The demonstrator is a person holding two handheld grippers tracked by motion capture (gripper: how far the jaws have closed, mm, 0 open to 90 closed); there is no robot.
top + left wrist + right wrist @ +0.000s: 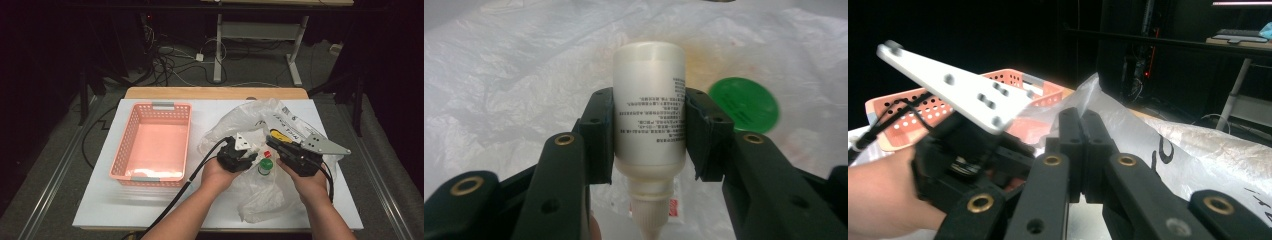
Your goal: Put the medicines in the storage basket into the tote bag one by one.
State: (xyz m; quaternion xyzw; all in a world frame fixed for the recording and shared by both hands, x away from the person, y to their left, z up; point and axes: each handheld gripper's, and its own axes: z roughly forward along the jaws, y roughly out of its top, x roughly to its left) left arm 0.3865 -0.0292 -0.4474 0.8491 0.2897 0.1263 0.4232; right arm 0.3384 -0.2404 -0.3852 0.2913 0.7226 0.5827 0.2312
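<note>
From the high view, we take the pink basket [152,142] as our landmark. The clear bag [260,150] lies spread on the table [100,205] to the right of the basket. Our left gripper [245,159] sits over the bag, on the side nearer the basket, and our right gripper [280,146] is further from the basket, holding the bag's upper edge. Between the two grippers we see a small green-capped jar [265,167] with a red cap [268,154] just behind it. The basket looks empty from here.

In the left gripper view, our jaws are clamped on a white bottle [650,110], one pad on each side of its body. The bottle's long axis runs along the jaws, nozzle pointing back toward the hand, flat base pointing away. The green cap [744,104] lies on the bag just right of the bottle.

In the right gripper view, our jaws are pressed together on a fold of the bag [1148,125], with the basket [1013,82] beyond the left gripper [963,155].

We judge the next move to be a carry toward the basket. The left hand is the nearer one and already has the bottle, so it only needs to lift clear of the bag's edge while the right keeps the bag pinned open.
</note>
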